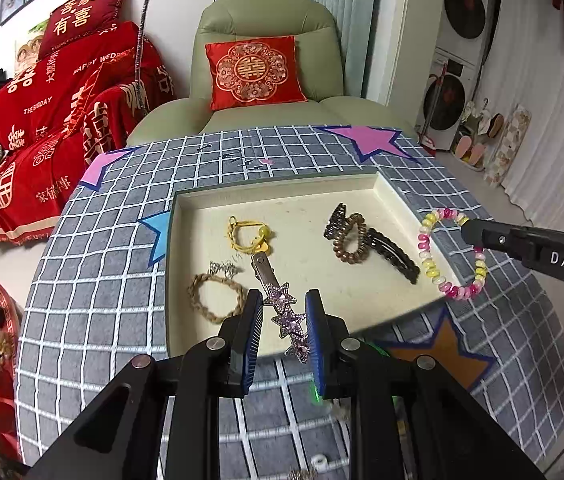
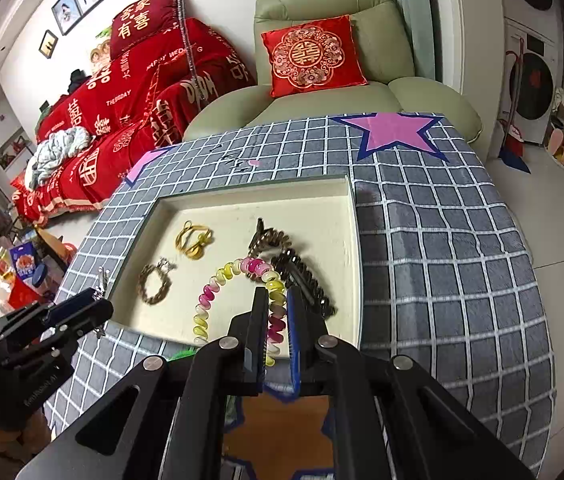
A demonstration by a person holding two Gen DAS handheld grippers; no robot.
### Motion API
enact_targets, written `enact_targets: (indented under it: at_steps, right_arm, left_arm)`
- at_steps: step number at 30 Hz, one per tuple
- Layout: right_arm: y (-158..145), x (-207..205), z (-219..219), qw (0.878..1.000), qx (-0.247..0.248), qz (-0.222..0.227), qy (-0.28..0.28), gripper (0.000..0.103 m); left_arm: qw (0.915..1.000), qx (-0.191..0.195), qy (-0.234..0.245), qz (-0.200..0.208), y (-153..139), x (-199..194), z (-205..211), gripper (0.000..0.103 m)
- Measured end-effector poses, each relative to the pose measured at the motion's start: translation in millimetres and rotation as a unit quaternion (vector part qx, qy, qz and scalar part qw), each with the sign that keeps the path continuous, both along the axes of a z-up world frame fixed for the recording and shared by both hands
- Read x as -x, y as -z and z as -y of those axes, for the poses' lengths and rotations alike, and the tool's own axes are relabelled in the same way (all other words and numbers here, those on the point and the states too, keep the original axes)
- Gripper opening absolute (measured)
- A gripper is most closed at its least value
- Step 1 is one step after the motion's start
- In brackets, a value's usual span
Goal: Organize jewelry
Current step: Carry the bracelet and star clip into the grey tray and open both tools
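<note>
A cream tray (image 1: pixel 282 196) (image 2: pixel 241 196) lies on the grey checked tablecloth. In it are a yellow hair tie (image 1: pixel 247 236) (image 2: pixel 193 240), a braided tan tie (image 1: pixel 215 296) (image 2: pixel 153 286), a brown coil tie (image 1: pixel 350 240) and a dark long clip (image 1: pixel 396 256) (image 2: pixel 306 280). My left gripper (image 1: pixel 284 320) has its jaws a little apart around a purple star hair clip (image 1: pixel 286 312), over the tray's near edge. My right gripper (image 2: pixel 277 320) is shut on a pink and yellow coil bracelet (image 2: pixel 237 292) (image 1: pixel 450 256), held above the tray's right side.
A green armchair (image 1: pixel 265 60) with a red cushion stands behind the table. A red-covered sofa (image 1: pixel 41 120) is at the left. Washing machines (image 1: pixel 454 80) and slippers are at the right. An orange star patch (image 1: pixel 446 348) marks the cloth near the tray's front.
</note>
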State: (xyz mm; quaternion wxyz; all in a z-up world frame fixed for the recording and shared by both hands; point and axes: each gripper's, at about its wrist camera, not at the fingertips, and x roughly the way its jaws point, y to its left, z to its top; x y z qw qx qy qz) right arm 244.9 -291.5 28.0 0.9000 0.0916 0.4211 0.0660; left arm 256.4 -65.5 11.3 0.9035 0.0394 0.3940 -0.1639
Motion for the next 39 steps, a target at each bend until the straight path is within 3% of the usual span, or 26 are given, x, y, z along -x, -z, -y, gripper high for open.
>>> enact_targets:
  at_steps: [18,26,36,38,39]
  right_arm:
    - [43.6,-77.6,5.5,1.000,0.007,-0.024,0.018,0.010]
    - [74.9,-92.8,10.6,0.998,-0.003,-0.053,0.027,0.010]
    - [81.7,-93.0,15.7,0.997,-0.020,-0.068,0.029,0.011]
    - [78.9,-92.2,15.6,0.997,-0.024,-0.065,0.028,0.018]
    - [76.9,-91.3,15.9,0.997,-0.027,-0.063,0.029,0.034]
  left_arm:
    - [0.9990,-0.027,-0.017,-0.032,33.6,-88.5,26.2,0.030]
    - [0.9964,-0.052,-0.010,-0.067,66.7,-100.2,39.4,0.030]
    - [0.9943,-0.089,-0.017,-0.057,65.8,-97.2,47.6,0.031]
    - [0.9939,-0.092,-0.020,-0.057,64.4,-96.7,47.6,0.031]
    - [0.9940,-0.092,-0.021,-0.055,63.5,-96.7,47.0,0.031]
